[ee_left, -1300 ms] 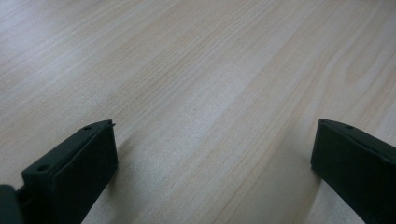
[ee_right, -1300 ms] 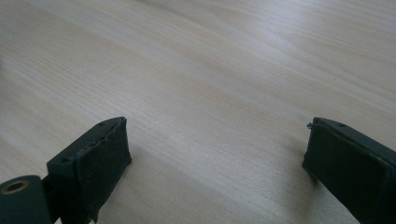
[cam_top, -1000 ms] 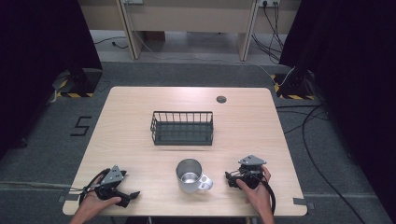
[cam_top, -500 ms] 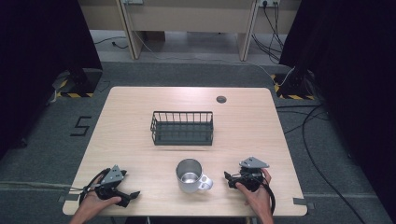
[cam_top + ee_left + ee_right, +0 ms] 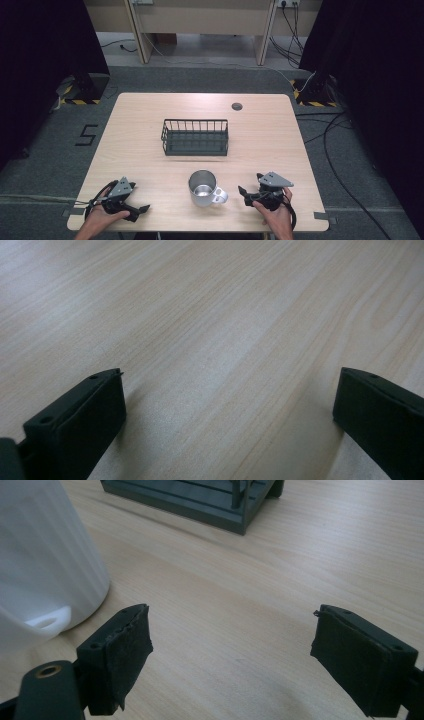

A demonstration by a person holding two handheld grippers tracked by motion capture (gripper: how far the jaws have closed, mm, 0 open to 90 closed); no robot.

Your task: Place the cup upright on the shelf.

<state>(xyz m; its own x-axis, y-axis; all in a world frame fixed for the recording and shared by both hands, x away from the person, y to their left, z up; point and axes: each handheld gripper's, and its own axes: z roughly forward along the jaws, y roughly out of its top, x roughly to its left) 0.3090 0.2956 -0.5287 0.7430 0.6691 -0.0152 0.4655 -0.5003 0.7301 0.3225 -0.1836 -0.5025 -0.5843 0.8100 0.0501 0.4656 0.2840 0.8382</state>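
1. The left gripper (image 5: 131, 209) rests at the lower left of the high view, jaws spread wide over bare table (image 5: 280, 130), holding nothing.
2. The metal mug (image 5: 203, 188) stands upright at lower centre, its handle pointing towards the frame's right.
3. The wire basket (image 5: 195, 137) sits above it, mid-frame.
4. The right gripper (image 5: 249, 191) lies at lower right, jaws apart and empty, just beside the mug's handle.

mug (image 5: 202, 188) between grippers, basket (image 5: 195, 137) behind
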